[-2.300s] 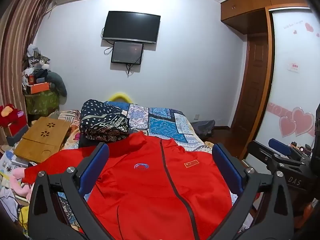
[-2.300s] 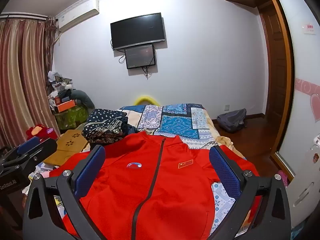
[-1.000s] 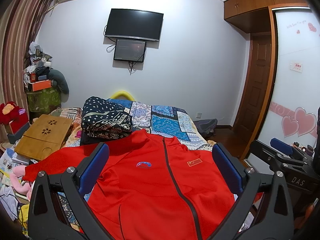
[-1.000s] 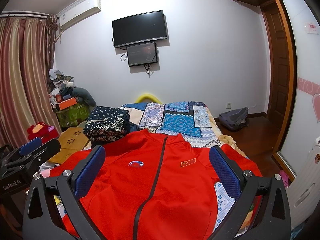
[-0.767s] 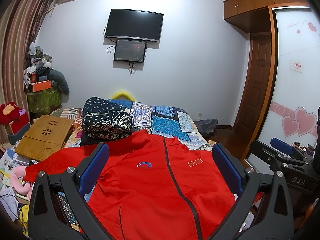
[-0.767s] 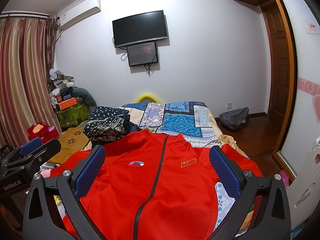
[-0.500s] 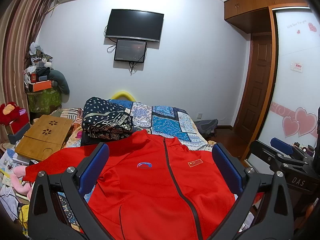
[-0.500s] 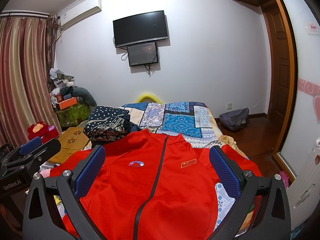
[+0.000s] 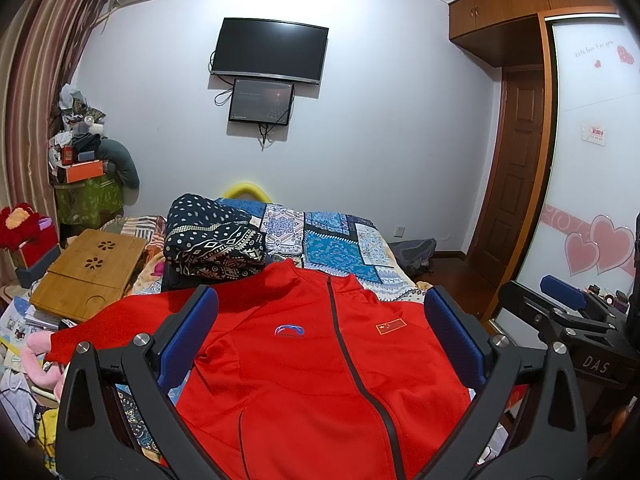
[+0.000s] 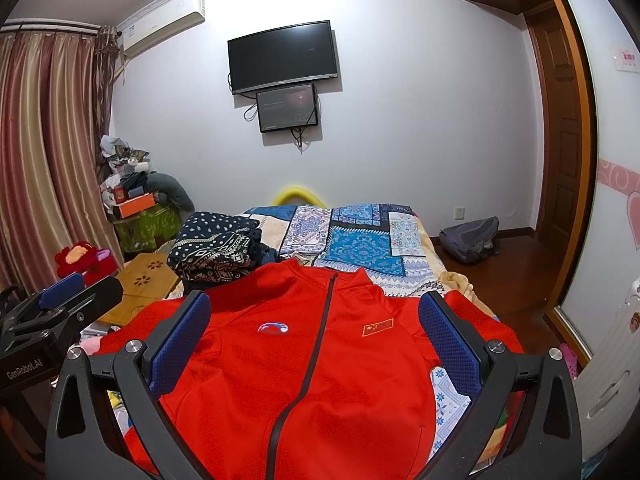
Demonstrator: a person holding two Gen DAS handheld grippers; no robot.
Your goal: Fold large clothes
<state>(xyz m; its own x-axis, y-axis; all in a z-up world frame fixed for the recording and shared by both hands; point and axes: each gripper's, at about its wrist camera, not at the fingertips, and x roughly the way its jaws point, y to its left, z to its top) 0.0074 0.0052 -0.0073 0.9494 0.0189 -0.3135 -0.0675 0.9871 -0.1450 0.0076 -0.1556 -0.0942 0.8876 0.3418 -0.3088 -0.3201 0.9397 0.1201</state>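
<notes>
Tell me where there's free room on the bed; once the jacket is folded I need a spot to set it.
The patchwork bedspread lies bare beyond the red jacket collar, right of the folded patterned blanket. A smaller strip shows by the jacket's right sleeve. The left side is crowded: blanket, wooden lap tray, clutter below. Both grippers are open.

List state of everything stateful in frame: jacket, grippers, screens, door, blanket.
red jacket: spread flat on the bed, front up, zipped to the collar, unfolded
left gripper: open, holding nothing, above the jacket
right gripper: open, holding nothing, above the jacket
patterned blanket: folded, lying beyond the collar
wall TV: dark
small monitor: dim picture showing
wooden door: appears shut
</notes>
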